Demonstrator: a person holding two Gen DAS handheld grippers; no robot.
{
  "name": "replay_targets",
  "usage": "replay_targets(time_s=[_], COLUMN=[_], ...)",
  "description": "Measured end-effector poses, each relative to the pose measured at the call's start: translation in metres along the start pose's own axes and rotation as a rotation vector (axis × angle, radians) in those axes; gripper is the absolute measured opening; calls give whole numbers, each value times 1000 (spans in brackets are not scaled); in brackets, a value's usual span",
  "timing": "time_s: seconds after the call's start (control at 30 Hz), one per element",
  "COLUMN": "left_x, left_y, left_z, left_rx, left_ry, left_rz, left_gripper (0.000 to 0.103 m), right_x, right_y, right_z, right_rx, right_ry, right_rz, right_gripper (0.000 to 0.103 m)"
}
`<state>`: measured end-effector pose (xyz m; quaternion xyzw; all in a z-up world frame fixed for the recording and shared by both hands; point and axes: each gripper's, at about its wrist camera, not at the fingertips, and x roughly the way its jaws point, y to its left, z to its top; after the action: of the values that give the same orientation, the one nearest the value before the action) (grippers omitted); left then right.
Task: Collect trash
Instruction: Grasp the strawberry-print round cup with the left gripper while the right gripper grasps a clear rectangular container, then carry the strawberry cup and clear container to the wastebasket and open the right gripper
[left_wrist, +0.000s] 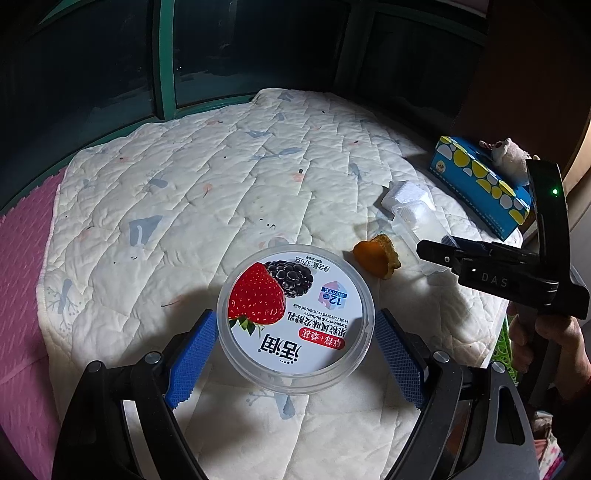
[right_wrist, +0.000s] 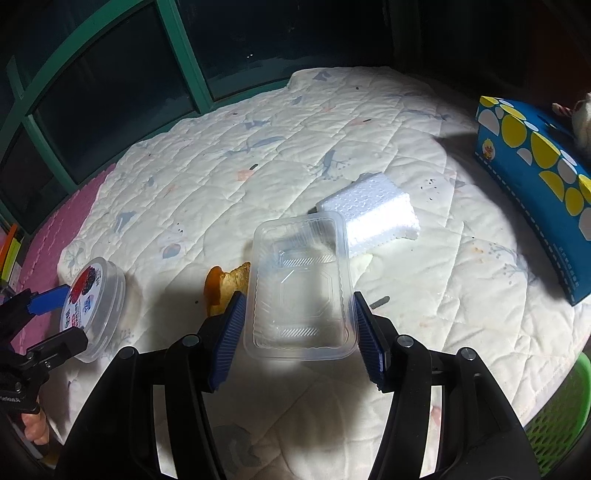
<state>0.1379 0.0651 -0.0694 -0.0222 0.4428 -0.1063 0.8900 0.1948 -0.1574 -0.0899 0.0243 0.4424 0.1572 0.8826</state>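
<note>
Trash on a quilted bed, with a gripper poised around two of the pieces.

Left gripper (left_wrist: 295, 354) straddles a round yogurt tub (left_wrist: 295, 317), blue pads wide and seemingly just clear of its sides; right gripper (right_wrist: 297, 332) brackets a clear plastic tray (right_wrist: 299, 284), pads just beside or touching its walls — I cannot tell which. An orange peel (left_wrist: 376, 255) and a white foam block (right_wrist: 369, 214) lie nearby. Close each gripper gently and squarely — thin plastic likely buckles or slips.

Bright central spotlight, dark edges, fisheye warp
</note>
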Motion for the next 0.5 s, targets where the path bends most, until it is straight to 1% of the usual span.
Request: replay_targets(time_s=[0.27, 0.5], left_x=[-6, -11], left_y=[-15, -29], left_z=[-2, -4], left_rx=[17, 36], left_ry=[-8, -14], left_rz=[-3, -15], left_gripper=[83, 83], right_x=[-24, -46], right_y=[3, -6], right_z=[-9, -21], right_rx=[-4, 13], right_ry=[-41, -70], right_rz=[13, 14], right_gripper=[58, 58])
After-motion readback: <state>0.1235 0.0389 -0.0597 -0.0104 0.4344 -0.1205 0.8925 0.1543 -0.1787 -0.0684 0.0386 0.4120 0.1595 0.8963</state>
